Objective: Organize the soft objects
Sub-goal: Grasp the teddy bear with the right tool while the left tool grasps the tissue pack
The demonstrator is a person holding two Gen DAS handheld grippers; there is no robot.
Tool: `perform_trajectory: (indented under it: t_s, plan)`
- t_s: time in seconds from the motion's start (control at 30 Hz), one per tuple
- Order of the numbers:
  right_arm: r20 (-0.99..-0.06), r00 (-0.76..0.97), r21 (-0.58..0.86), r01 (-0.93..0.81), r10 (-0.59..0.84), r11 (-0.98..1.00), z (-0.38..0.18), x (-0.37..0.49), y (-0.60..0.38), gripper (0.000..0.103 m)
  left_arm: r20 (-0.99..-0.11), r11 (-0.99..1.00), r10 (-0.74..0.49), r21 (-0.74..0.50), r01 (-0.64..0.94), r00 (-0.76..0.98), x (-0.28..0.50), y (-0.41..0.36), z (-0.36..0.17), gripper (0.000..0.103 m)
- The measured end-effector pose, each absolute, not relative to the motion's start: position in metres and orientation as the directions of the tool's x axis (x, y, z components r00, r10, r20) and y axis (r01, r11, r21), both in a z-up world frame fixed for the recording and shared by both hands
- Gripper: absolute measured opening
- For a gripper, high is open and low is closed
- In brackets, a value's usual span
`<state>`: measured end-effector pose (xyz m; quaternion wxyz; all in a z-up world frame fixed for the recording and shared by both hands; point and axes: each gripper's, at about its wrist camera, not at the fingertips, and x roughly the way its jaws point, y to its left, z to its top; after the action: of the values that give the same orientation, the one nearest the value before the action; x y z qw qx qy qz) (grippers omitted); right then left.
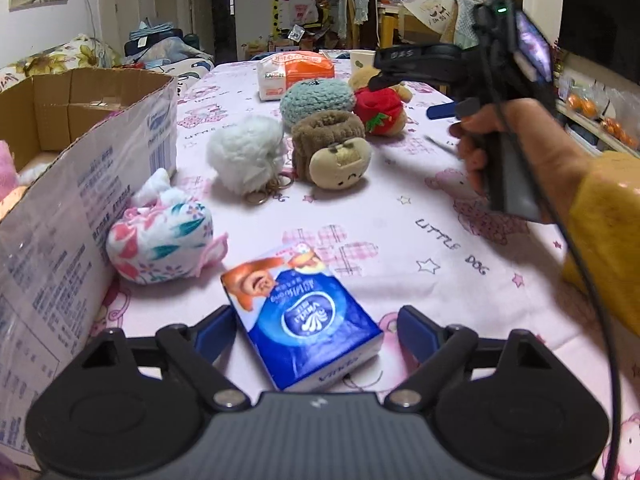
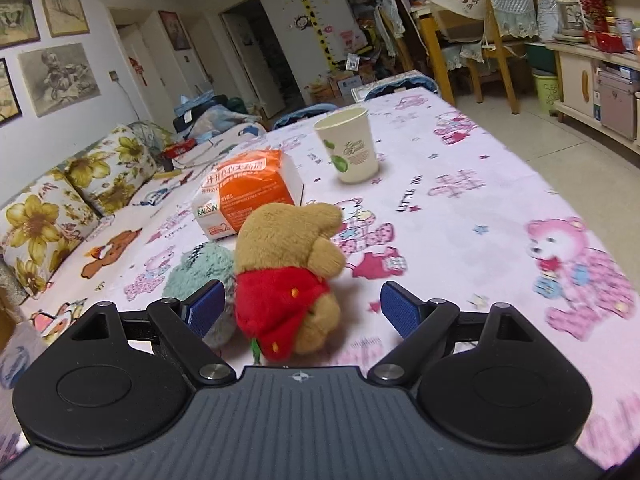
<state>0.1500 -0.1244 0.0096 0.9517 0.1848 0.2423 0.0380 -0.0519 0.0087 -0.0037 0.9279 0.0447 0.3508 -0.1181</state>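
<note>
Left hand-held gripper [image 1: 308, 330] wide open, low over the worktop [image 1: 420, 216], blue tissue pack [image 1: 304, 322] lying between its fingers; left finger looks touching or just beside the pack edge, right finger apart from it, nothing clamped. Landmark is the cardboard box [image 1: 80, 184], open-topped, on the worktop's left side in the left wrist view. Floral cloth bundle [image 1: 164, 240] lies right against the box's side wall. Tissue pack is near the box, just past the bundle toward the camera. White fluffy ball [image 1: 248, 156] with key rings sits a bit off the box's far corner; brown plush [image 1: 332, 152] with a face is just beside it, further from the box. Teal fuzzy plush [image 1: 316, 102] is behind those, and the bear [image 1: 380, 102] in a red strawberry outfit is beside the teal one, well apart from the box. Orange-and-white packet [image 1: 294, 74] and paper cup [image 1: 362, 62] are farthest from the box, at the far end. Right hand-held gripper [image 2: 302, 308] also wide open, fingers straddling the bear [image 2: 288, 272]; both blue pads clear of it, no grip. In the right wrist view the teal plush [image 2: 200, 272] is touching the bear's side, left finger partly in front of it; packet [image 2: 248, 196] and cup [image 2: 348, 144] are beyond. Something pink shows inside the box; can't tell what.
</note>
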Motion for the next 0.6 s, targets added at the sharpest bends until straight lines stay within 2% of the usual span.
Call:
perform_trajectory:
  t_s: [0.1,0.3,0.33,0.4,0.43,0.6]
  plan:
    - [-0.456,0.877,0.355,0.025,0.150,0.935,0.009,0.162,-0.119,0.103,-0.656,0.968,-0.191,-0.002,0.252,0.730,-0.049,0.008,-0.003,0.083]
    - [-0.471,0.863,0.362,0.001,0.183,0.932,0.005,0.170,-0.120,0.102,-0.640,0.967,-0.200,-0.010,0.253,0.741,-0.044,0.009,0.000,0.058]
    - [-0.471,0.859,0.378,-0.006,0.198,0.926,0.006,0.167,-0.120,0.092,-0.639,0.967,-0.203,-0.013,0.253,0.742,-0.043,0.010,0.001,0.053]
    - [-0.465,0.854,0.411,-0.025,0.233,0.911,0.007,0.161,-0.120,0.077,-0.637,0.966,-0.214,-0.026,0.256,0.740,-0.042,0.011,0.001,0.053]
    - [-0.462,0.856,0.406,-0.029,0.233,0.913,0.009,0.160,-0.118,0.074,-0.636,0.966,-0.216,-0.029,0.257,0.741,-0.041,0.010,0.001,0.053]
    - [-0.469,0.861,0.351,-0.023,0.197,0.936,0.012,0.147,-0.107,0.072,-0.629,0.962,-0.233,-0.039,0.269,0.742,-0.039,0.007,0.001,0.053]
